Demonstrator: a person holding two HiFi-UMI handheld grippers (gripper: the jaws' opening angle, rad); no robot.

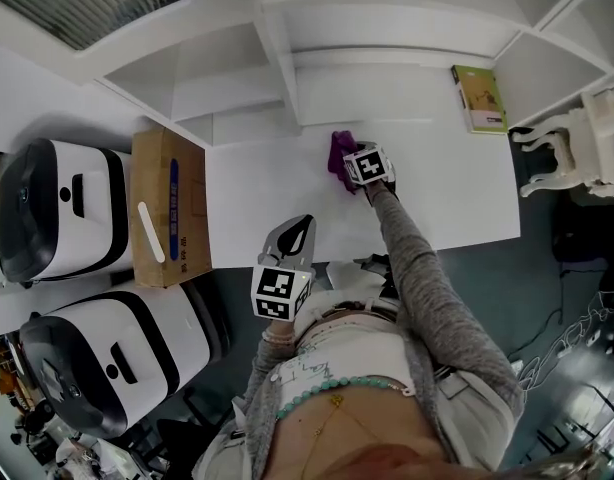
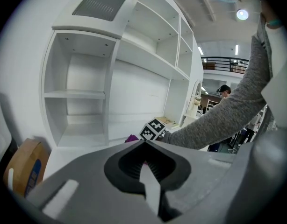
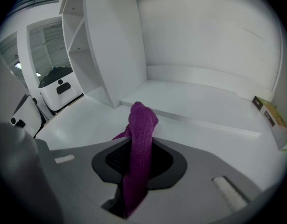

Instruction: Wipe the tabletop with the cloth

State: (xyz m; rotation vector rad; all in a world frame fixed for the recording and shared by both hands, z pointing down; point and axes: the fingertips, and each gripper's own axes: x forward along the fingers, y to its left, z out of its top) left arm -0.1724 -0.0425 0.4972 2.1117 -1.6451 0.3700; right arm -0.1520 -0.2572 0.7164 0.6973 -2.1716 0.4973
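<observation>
Right hand-held gripper (image 1: 349, 168) pinches the cloth (image 1: 337, 152) at the shelf (image 1: 285, 73) edge.
Left hand-held gripper (image 1: 297, 230) pressed together, front edge; open surface (image 1: 437, 183) rightward.

The purple cloth (image 3: 139, 143) is a nubbly knit; the white desk (image 1: 447, 193) looks smooth and matt, the brown box (image 1: 192, 238) plain cardboard, the sleeve (image 1: 427, 278) soft grey knit.

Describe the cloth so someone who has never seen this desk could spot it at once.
Start at the white tabletop under the white shelf unit. Near its back edge, the right claw is shut on a purple knitted cloth. It is the only purple, soft thing there; the flat green book lies farther right.
</observation>
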